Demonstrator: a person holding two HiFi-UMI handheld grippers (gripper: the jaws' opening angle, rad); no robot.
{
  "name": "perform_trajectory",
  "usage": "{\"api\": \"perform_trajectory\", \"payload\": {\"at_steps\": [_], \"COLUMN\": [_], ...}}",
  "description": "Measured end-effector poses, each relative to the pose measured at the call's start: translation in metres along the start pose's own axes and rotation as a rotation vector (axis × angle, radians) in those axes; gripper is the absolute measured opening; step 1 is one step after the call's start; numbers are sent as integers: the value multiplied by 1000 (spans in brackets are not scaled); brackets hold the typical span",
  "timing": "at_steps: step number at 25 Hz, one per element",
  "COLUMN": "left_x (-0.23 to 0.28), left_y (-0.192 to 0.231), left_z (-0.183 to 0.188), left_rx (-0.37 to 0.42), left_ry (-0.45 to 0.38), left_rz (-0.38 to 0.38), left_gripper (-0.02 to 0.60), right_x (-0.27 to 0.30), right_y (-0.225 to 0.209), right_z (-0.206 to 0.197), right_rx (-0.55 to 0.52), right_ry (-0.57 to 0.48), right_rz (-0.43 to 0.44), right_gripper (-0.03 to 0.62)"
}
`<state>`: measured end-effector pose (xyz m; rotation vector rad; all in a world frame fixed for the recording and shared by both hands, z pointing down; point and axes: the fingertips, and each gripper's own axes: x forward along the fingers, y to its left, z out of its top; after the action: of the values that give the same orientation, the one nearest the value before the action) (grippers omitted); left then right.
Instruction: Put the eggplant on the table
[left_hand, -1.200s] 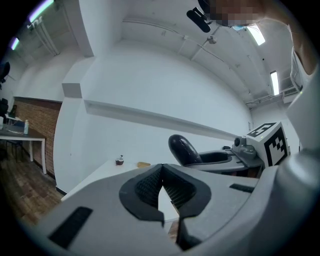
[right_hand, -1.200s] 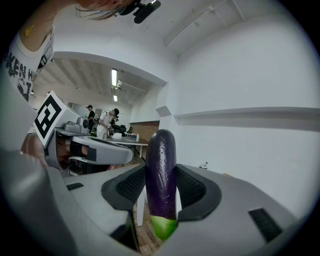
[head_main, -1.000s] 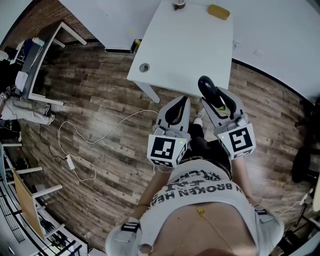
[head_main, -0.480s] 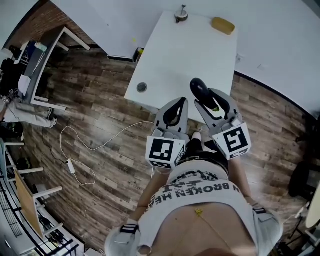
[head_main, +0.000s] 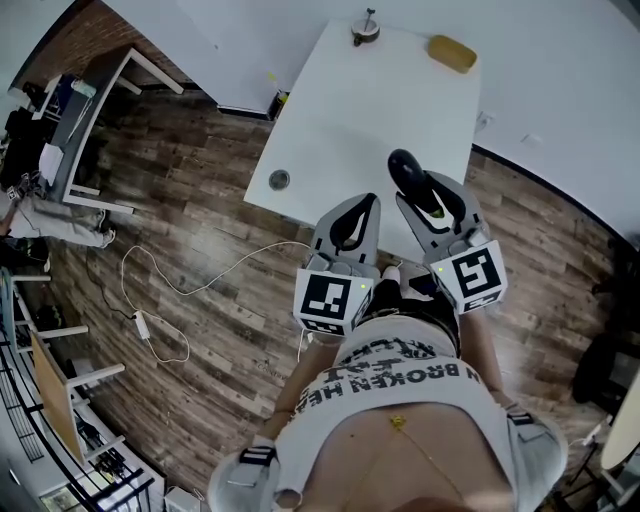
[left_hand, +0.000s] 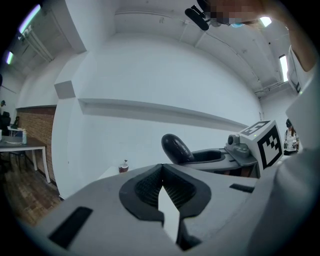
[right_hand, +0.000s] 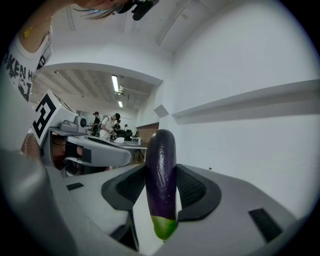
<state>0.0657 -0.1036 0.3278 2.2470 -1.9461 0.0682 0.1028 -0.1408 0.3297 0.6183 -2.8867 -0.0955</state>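
- The right tool (head_main: 424, 196) is clenched on the eggplant (head_main: 405, 170), with both dark ribbed pads pressed against its sides.
- In the right gripper view the eggplant lies lengthwise between the jaws. Its glossy purple body sticks out past the tips and its green stem end points back toward the tool's body.
- From the head view the eggplant hangs over the near part of the white bench (head_main: 360, 110), just inside the near edge. It looks clear of the surface, though how far above it the view does not settle.
- The left tool (head_main: 358, 208) is just beside the right one, on its left, also reaching over the near edge of the bench.
- The left tool's jaws are clenched with the tips meeting, and nothing is between them.
- In the left gripper view the purple end of the eggplant shows above and to the right of the closed jaws.
- A yellow sponge-like block (head_main: 452, 52) lies at the far right corner of the bench, well apart from both tools.
- A small knobbed object (head_main: 365, 30) stands at the far edge.
- A small round disc (head_main: 279, 179) sits near the near left corner, possibly a cap or a grommet.
- A white cable (head_main: 190, 285) trails across the wooden plank floor (head_main: 200, 180) to the left of the bench.
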Motion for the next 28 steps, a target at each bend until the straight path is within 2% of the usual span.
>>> {"api": "perform_trajectory", "payload": {"at_steps": [5, 8, 15, 21, 28], "left_x": [-2, 5, 22, 38, 48], "left_y": [-20, -14, 21, 69, 111], "left_z": [-3, -2, -2, 14, 12], "left_rx": [-1, 5, 12, 47, 77], "left_ry": [-9, -4, 12, 18, 31], "left_rz": [-24, -47, -141, -255, -351], "left_gripper": [6, 6, 6, 6, 6], "right_x": [-21, -14, 15, 63, 104], "right_y": [-2, -5, -12, -3, 5], "right_z": [-6, -9, -10, 2, 8], "right_rx": [-3, -6, 5, 27, 42], "right_ry": [-1, 19, 46, 63, 66], "right_rz": [-25, -42, -154, -237, -327], "right_gripper": [192, 192, 192, 192, 192]}}
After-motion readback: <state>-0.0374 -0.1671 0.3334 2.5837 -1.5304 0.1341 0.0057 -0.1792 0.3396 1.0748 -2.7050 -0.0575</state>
